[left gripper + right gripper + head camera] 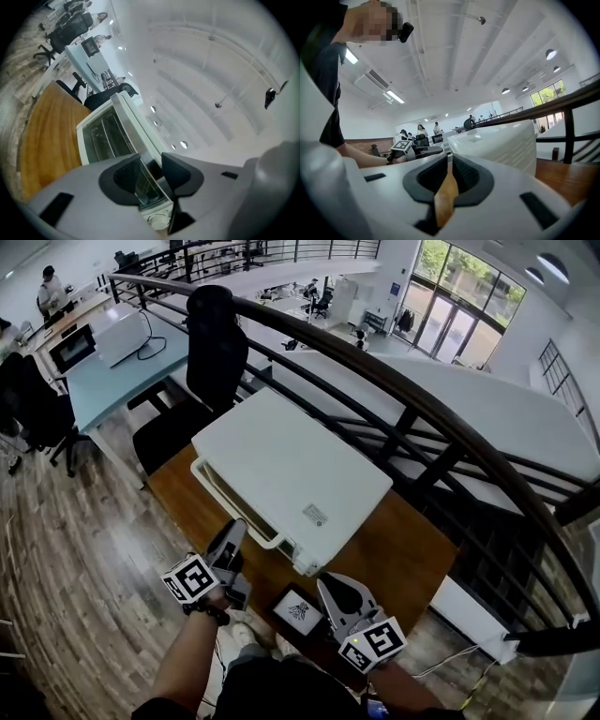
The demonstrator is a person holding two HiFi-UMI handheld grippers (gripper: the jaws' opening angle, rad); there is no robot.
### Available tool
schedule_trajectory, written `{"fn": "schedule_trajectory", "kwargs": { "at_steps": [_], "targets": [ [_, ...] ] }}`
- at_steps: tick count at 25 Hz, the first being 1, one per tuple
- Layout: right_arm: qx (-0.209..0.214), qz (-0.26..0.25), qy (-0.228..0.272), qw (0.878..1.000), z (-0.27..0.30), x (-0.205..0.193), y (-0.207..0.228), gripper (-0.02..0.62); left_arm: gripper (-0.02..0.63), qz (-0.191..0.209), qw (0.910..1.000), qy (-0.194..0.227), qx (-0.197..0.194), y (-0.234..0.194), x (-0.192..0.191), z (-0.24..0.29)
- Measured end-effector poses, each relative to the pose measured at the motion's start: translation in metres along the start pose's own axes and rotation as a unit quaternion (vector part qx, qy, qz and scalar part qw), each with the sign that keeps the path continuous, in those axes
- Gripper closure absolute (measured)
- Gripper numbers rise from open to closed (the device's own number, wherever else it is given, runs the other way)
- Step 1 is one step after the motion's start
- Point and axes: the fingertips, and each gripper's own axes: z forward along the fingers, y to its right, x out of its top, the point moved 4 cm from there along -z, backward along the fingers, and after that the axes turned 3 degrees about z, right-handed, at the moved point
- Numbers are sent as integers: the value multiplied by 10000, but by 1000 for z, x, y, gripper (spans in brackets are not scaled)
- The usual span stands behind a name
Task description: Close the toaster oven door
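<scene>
**Door looked shut, both tools off the oven**

Head view: the white boxy metal toaster oven (291,474) sat on the brown wooden surface (412,554) by a dark railing (450,427). Its front faced the person, and its door (234,507) looked flat against the body. The left tool (236,529) was just beside the front. The right tool (328,585) was near the corner, not touching it.

Left gripper view: the left tool's jaws were spread with nothing pinched. The glass door (101,138) showed beyond them. Only wire rack lines were visible inside the oven, with no food made out.

Right gripper view: the right tool's tips were pressed together and empty, with the oven's side (497,140) ahead.

Risks: the spread jaws could catch the handle on pulling back and reopen the door. A stray shove could slide the light oven toward the railing.
</scene>
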Motion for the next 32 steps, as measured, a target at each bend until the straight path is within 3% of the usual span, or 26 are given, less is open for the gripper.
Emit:
{"fn": "schedule_trajectory", "kwargs": {
  "at_steps": [8, 20, 24, 27, 32],
  "targets": [
    [-14, -32, 31, 10000, -6, 5, 3, 565, 449, 198, 9997, -32, 124, -2, 3, 6],
    [416, -240, 154, 9987, -13, 11, -3, 565, 416, 1498, 9876, 141, 455, 25, 4, -31],
    [628, -307, 196, 9974, -11, 17, -7, 565, 429, 2065, 9756, 386, 641, 45, 19, -65],
    [743, -353, 244, 9963, -10, 21, -15, 566, 495, 2481, 9630, 620, 848, 56, 33, -98],
    [810, -318, 306, 9957, -8, 18, -27, 578, 579, 3449, 9265, 753, 1306, 63, 38, -158]
  ]
}}
